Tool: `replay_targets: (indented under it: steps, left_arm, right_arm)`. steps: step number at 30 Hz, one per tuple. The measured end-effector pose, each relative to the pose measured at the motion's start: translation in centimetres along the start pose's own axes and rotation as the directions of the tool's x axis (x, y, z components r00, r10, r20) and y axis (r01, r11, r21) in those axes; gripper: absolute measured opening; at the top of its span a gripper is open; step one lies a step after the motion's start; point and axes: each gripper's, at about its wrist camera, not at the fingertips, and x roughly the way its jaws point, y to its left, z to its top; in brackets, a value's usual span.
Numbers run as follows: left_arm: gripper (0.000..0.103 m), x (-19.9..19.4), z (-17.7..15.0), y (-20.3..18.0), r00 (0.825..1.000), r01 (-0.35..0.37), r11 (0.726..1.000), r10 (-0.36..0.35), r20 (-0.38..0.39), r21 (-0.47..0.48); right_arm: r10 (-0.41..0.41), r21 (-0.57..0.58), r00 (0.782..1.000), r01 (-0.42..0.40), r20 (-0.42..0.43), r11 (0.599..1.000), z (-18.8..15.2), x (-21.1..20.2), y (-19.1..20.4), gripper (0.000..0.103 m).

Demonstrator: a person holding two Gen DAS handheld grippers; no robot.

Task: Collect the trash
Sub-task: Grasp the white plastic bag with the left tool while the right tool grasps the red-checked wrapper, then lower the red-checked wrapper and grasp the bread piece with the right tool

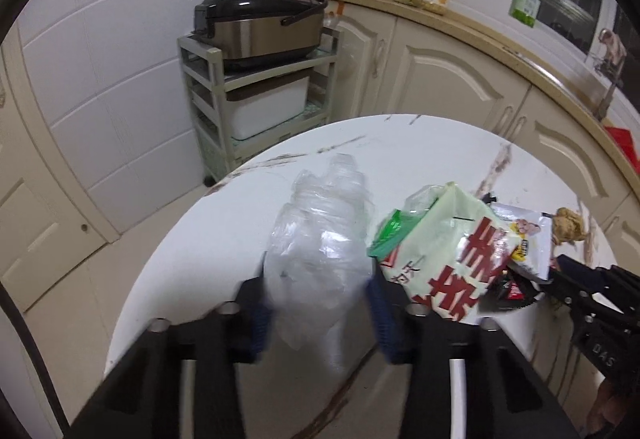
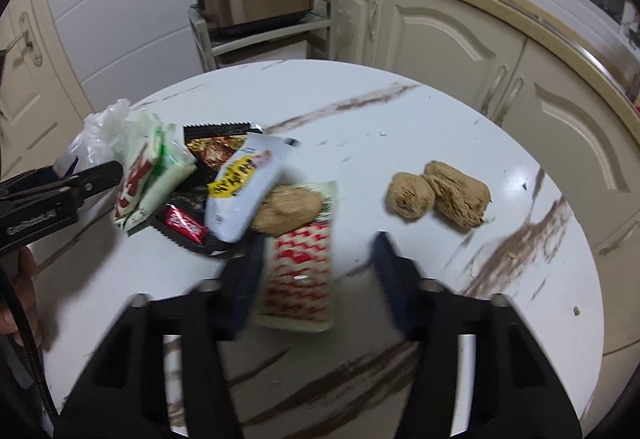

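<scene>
Left wrist view. The left hand-held gripper (image 1: 318,295) has its blue-padded fingers (image 1: 260,313) pressed against both sides of a crumpled clear plastic bag (image 1: 316,239), which stands between them above the round white marbled surface (image 1: 224,223); the gripper is clamped on the bag. Just right of the bag, touching it, lies a pale green packet with red characters (image 1: 444,239). Behind that packet sits a white wrapper with a yellow label (image 1: 524,239), and beyond it a brown fibrous clump (image 1: 568,225). The right hand-held gripper (image 1: 576,283) enters from the right edge beside a black wrapper (image 1: 508,289). In the background a rice cooker (image 1: 260,23) sits on a grey shelf rack (image 1: 204,87), next to cream cabinets (image 1: 444,71).

Right wrist view. The right hand-held gripper (image 2: 320,271) has its fingers (image 2: 390,279) spread apart. A red-and-white patterned packet (image 2: 298,279) lies flat on the surface (image 2: 400,127) between them, close against the left finger and well clear of the right one. A brown clump (image 2: 286,209) rests on the far end of this packet. To the left are heaped the white wrapper (image 2: 244,187), the black wrapper (image 2: 188,227), the green packet (image 2: 152,167) and the clear bag (image 2: 100,135). The left hand-held gripper (image 2: 104,175) reaches in from the left edge at the bag. Two more brown clumps (image 2: 438,195) lie together to the right, apart from the heap.
</scene>
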Motion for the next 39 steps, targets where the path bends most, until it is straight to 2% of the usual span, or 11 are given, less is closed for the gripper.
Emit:
replay_targets:
  steps: [3,9,15,20,25,29,39]
  left_arm:
    - [0.029,0.2,-0.2,0.8,0.999,0.032,0.999,-0.032,0.005,-0.007]
    - [0.028,-1.5,-1.7,2.1,0.999,0.022,1.000,-0.021,0.033,-0.019]
    - [0.028,-4.4,-3.4,1.5,0.998,0.016,1.000,-0.016,0.065,-0.003]
    - [0.028,-6.6,-5.3,-0.1,0.997,0.034,0.999,-0.036,0.073,0.029]
    - [0.028,-9.8,-7.9,-2.9,0.994,0.057,0.996,-0.063,0.088,0.070]
    - [0.028,-12.1,-10.0,-5.1,0.993,0.069,0.993,-0.078,0.091,0.099]
    - [0.028,-15.4,-13.5,-8.3,0.992,0.081,0.985,-0.095,0.084,0.150]
  right_arm:
    - [0.003,-0.015,1.000,-0.003,0.004,1.000,0.0,-0.2,0.4,0.017]
    - [0.054,0.044,0.999,-0.054,0.006,0.998,-1.4,-1.5,-1.1,0.008]
    - [0.095,0.114,0.995,-0.096,0.016,0.989,-3.9,-3.9,-2.5,0.007]
    - [0.164,0.177,0.986,-0.169,0.042,0.970,-5.6,-6.4,-4.0,0.006]
    - [0.199,0.204,0.978,-0.209,0.068,0.957,-7.0,-8.5,-4.9,0.006]
    - [0.252,0.223,0.964,-0.265,0.086,0.938,-8.0,-9.6,-4.5,0.006]
    - [0.297,0.232,0.951,-0.308,0.079,0.923,-11.3,-10.6,-3.4,0.006]
